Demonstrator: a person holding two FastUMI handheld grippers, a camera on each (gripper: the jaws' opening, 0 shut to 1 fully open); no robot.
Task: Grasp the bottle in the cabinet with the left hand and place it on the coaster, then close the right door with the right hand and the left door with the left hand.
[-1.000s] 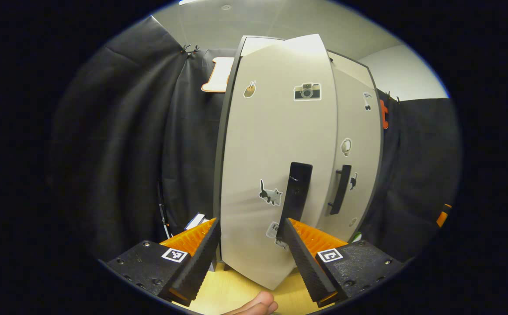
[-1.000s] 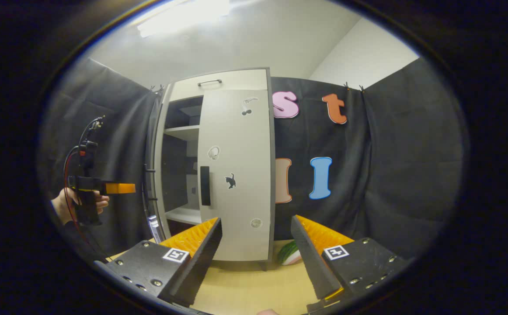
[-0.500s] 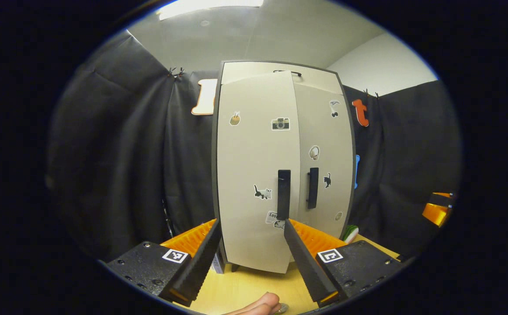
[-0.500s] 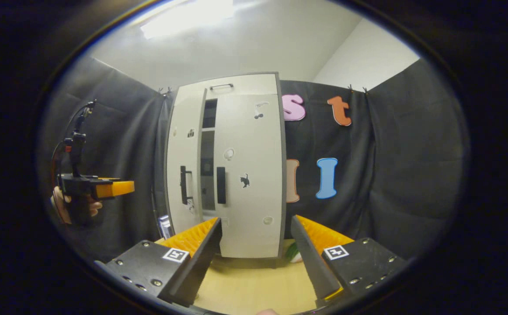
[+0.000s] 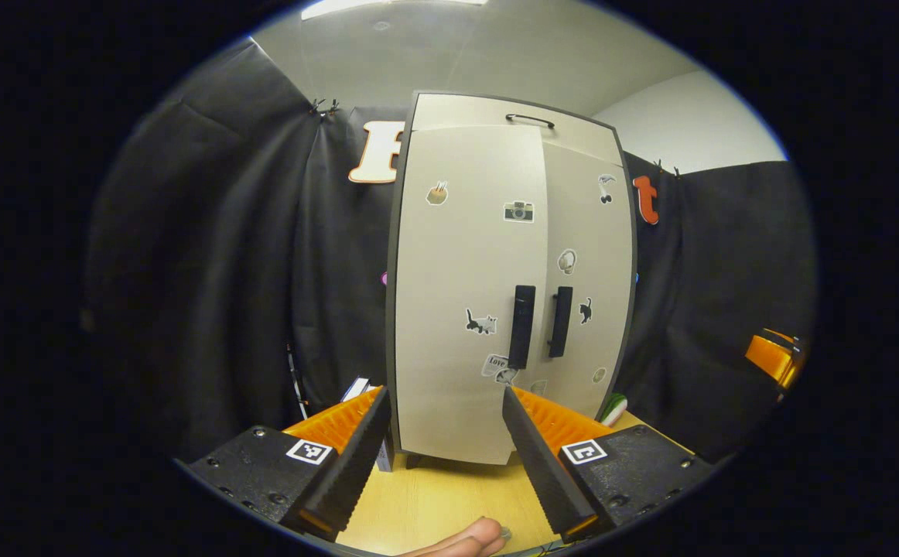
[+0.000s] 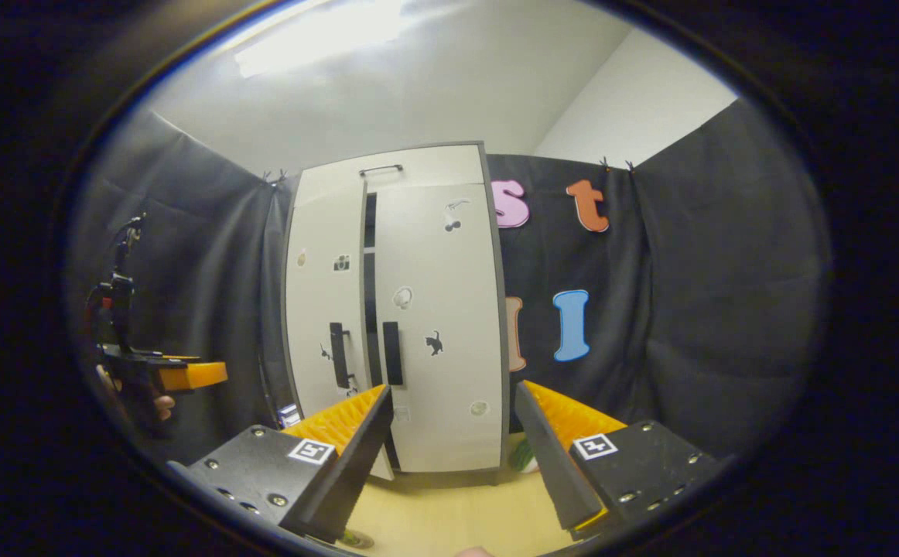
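Observation:
The pale cabinet (image 5: 457,402) stands on the wooden table with both doors swung in. In the right gripper view its left door (image 6: 322,309) is a narrow crack ajar, with a dark gap (image 6: 370,294) beside the right door (image 6: 438,309). Two black handles (image 5: 521,326) (image 5: 560,321) sit side by side at the middle. My left gripper (image 5: 443,456) is open, a short way back from the left door and touching nothing. It also appears at the left (image 6: 179,375), held by a hand. My right gripper (image 6: 453,456) is open in front of the right door, holding nothing.
A green and white object (image 6: 525,456) lies on the table by the cabinet's right foot. A small box (image 5: 357,389) stands at its left side. A fingertip (image 5: 465,541) shows at the bottom edge. The other gripper (image 5: 774,360) is at the far right.
The left door has swung from well open to almost shut. My left gripper has drawn back from it, off the handle. The right gripper has barely moved.

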